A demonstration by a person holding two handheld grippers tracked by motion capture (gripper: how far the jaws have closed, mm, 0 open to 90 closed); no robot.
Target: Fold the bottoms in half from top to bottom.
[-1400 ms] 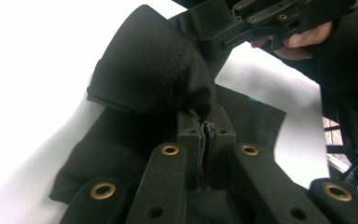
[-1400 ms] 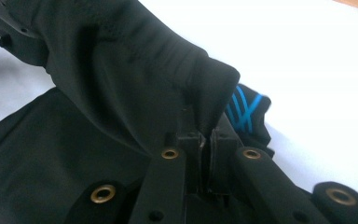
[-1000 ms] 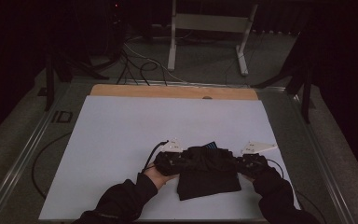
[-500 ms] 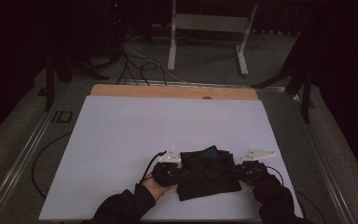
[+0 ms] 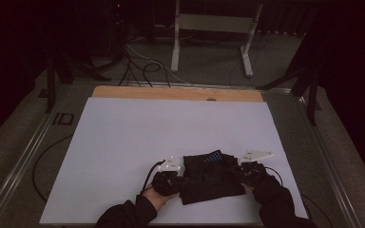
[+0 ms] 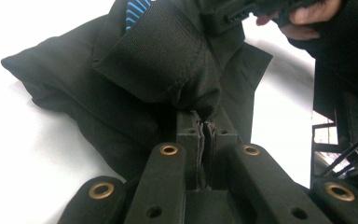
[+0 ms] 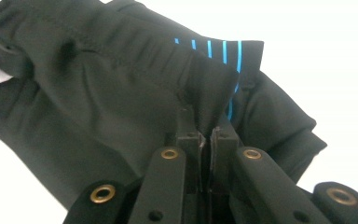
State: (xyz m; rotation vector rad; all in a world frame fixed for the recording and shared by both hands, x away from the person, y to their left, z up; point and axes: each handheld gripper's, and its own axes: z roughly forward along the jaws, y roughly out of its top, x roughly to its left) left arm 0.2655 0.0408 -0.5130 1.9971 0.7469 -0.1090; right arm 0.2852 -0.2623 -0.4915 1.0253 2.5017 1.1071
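A black garment (image 5: pixel 209 178) with thin blue stripes (image 5: pixel 214 157) lies bunched on the white mat (image 5: pixel 171 128) near the front edge. My left gripper (image 5: pixel 179 179) is at its left side and my right gripper (image 5: pixel 241 173) at its right side. In the left gripper view the jaws of the left gripper (image 6: pixel 204 122) are shut on a fold of the black garment (image 6: pixel 135 70). The right gripper view has the right gripper (image 7: pixel 204 127) shut on a fold of the garment (image 7: pixel 98 84) just below the blue stripes (image 7: pixel 223 49).
A wooden strip (image 5: pixel 176 93) borders the mat's far edge. Metal rails (image 5: pixel 33 152) run along the table's sides. Beyond the table stand a white metal frame (image 5: pixel 214 23) and loose cables (image 5: pixel 142 66) on the floor. The mat's left and far parts are bare.
My left gripper has come a little toward the near edge and lower, and the garment's left side came with it. The right gripper has hardly moved.
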